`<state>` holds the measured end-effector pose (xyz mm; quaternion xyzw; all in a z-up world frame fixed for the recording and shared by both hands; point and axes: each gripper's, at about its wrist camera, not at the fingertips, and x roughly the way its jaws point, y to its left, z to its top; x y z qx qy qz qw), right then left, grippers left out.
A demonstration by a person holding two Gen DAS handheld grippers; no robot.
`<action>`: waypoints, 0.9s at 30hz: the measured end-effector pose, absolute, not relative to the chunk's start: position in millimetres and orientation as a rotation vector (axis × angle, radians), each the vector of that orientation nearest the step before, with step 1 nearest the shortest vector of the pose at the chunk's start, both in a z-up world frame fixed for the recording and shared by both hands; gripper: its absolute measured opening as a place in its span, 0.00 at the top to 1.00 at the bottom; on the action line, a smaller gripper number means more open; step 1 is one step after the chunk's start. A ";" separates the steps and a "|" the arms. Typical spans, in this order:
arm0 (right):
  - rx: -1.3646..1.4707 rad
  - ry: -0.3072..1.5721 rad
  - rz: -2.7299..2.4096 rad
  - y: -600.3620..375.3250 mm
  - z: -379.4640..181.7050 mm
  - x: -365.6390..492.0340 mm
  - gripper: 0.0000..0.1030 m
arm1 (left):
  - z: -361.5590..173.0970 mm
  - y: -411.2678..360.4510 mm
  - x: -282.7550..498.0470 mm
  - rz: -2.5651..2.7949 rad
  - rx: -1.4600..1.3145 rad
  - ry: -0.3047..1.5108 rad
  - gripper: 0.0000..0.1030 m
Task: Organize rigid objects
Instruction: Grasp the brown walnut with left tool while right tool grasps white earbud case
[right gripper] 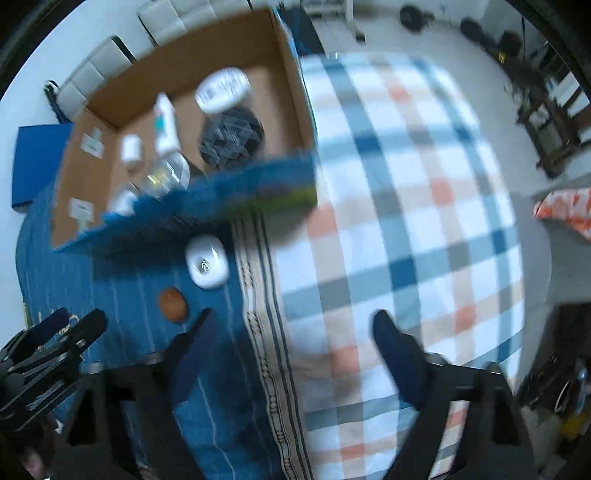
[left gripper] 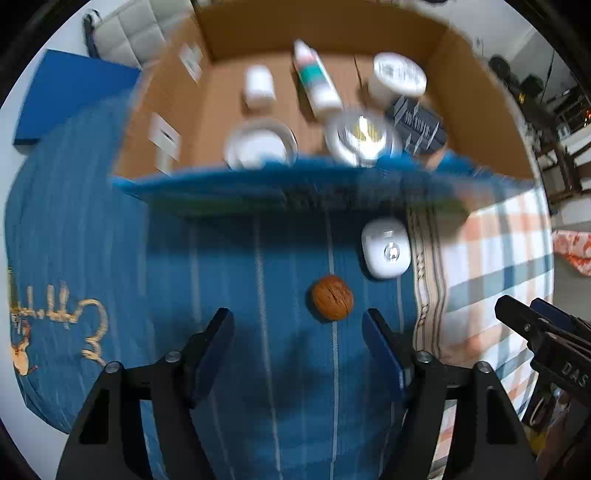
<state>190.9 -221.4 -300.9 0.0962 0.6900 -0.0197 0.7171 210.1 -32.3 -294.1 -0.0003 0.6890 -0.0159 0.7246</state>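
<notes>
the left gripper (left gripper: 297,325) hangs with fingers wide and empty; the walnut (left gripper: 332,297) lies just ahead, nearer its right finger. judged step: picking it for the cardboard box (left gripper: 476,110). next: shift right, descend, close. only the right wrist view shows the right gripper (right gripper: 291,328) wide over the plaid cloth (right gripper: 406,184).

This is a room in a home, most likely a bedroom or living room. The work surface is a bed spread with a blue striped quilt (left gripper: 229,266) and a plaid blanket in white, blue and orange (right gripper: 406,206), with a pale tufted headboard or sofa back (left gripper: 125,33) behind it. An open cardboard box (left gripper: 476,110) of household containers sits on the bedding, and dark wooden furniture (right gripper: 554,122) stands on a pale floor.
</notes>
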 end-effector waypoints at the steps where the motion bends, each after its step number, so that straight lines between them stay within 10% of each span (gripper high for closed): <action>1: 0.225 1.540 -0.044 -222.9 -310.9 190.0 0.23 | -303.3 -36.0 211.9 -0.038 0.001 1.532 0.33; 7: 0.255 1.548 -0.037 -224.0 -334.7 193.3 0.23 | -356.7 -56.5 225.3 -0.064 0.019 1.624 0.37; 10: 0.277 1.540 -0.018 -218.9 -337.3 199.7 0.23 | -377.7 -59.2 226.6 -0.073 0.021 1.663 0.67; 27: 0.215 1.467 0.021 -119.5 -384.3 228.0 0.34 | -377.6 11.7 220.8 0.108 -0.130 1.611 0.68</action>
